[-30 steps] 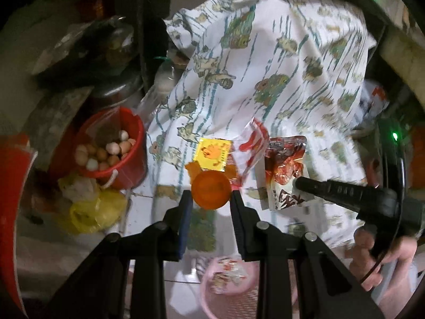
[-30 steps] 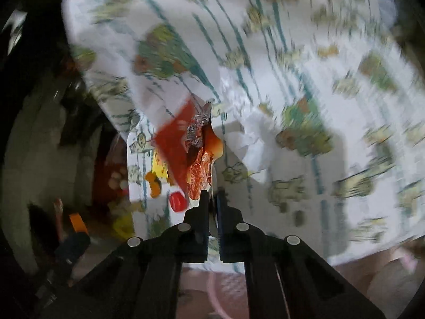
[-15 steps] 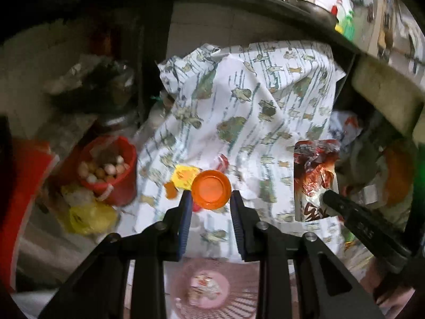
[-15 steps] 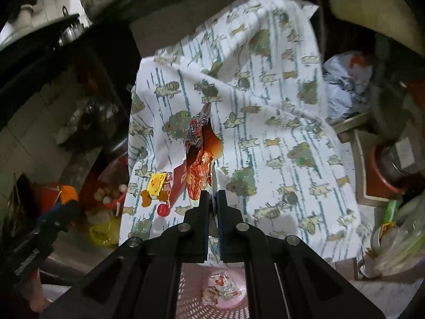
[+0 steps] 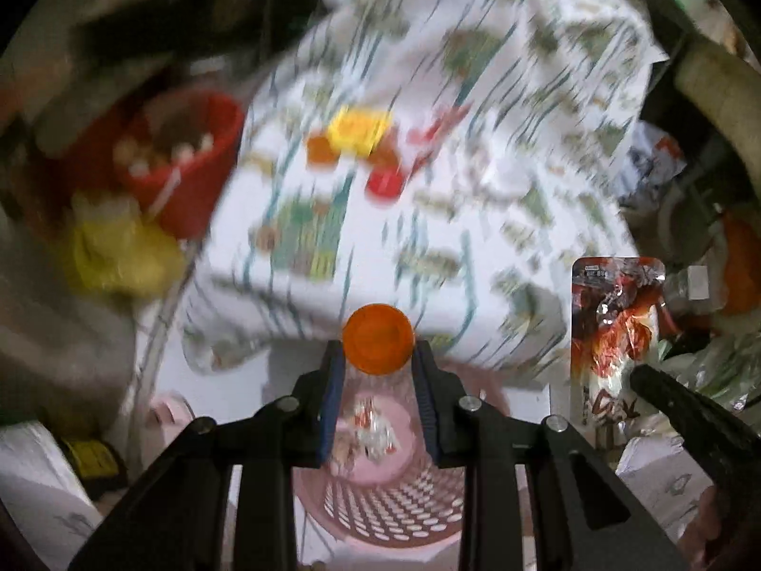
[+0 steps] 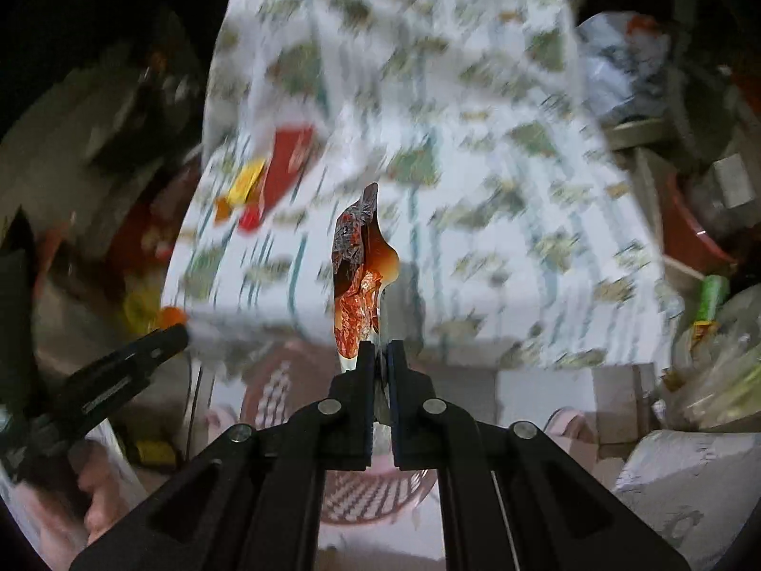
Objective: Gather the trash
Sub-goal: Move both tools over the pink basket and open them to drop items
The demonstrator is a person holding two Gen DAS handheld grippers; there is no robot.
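Gripping an orange cap (image 5: 378, 345) between its blue pads, the left gripper (image 5: 378, 366) hangs over the pink perforated basket (image 5: 399, 514), just past the near edge of the patterned cloth (image 5: 428, 219). Basket floor already carries one wrapper (image 5: 368, 428); open floor shows on both sides of its rim. Left on the cloth, blurred: yellow wrapper (image 5: 359, 131), red cap (image 5: 386, 182), orange bits. Red bucket (image 5: 183, 166) sits left of the cloth edge, clutter to the right.

Right wrist view: right gripper (image 6: 379, 361) is clamped tight on a red-orange snack wrapper (image 6: 359, 280), which stands upright above the jaws. Basket (image 6: 375, 490) lies directly below, mostly hidden by the fingers. The cloth's (image 6: 475, 190) front edge runs just behind the wrapper. The left gripper (image 6: 157, 342) comes in from the left, well apart.
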